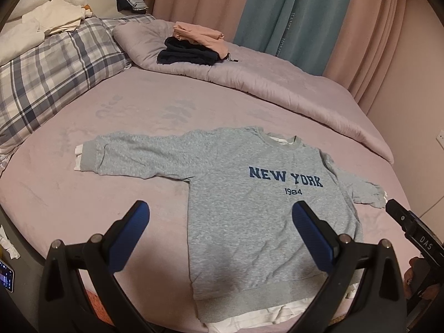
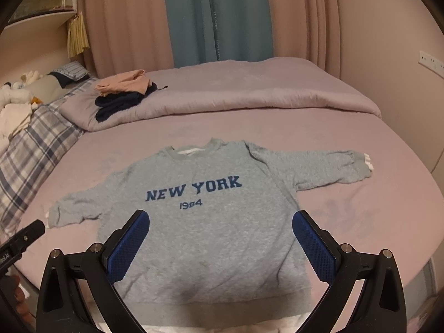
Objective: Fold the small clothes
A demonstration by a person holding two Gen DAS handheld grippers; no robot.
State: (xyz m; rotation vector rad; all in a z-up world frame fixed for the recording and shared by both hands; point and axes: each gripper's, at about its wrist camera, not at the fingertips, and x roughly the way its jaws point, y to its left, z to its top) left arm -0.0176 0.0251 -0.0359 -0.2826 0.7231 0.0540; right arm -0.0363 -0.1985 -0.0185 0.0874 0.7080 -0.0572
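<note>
Each tool, left [image 1: 220, 222] and right [image 2: 220, 230], hovers spread, ribbed blue pads over the flat, fleecy grey sweatshirt [image 2: 205, 238].

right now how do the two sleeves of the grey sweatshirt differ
The left-side sleeve lies stretched straight out and mostly flat; the right-side sleeve is angled downward and more crumpled. The first ends far from the body, the second stays close. Both show a white cuff and lie on the pink bed sheet.

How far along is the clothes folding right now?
Done: a pink garment and a dark one sit folded on the quilt. In hand: nothing; left gripper and right gripper hover open. Left: the grey sweatshirt lies flat, unfolded.
</note>
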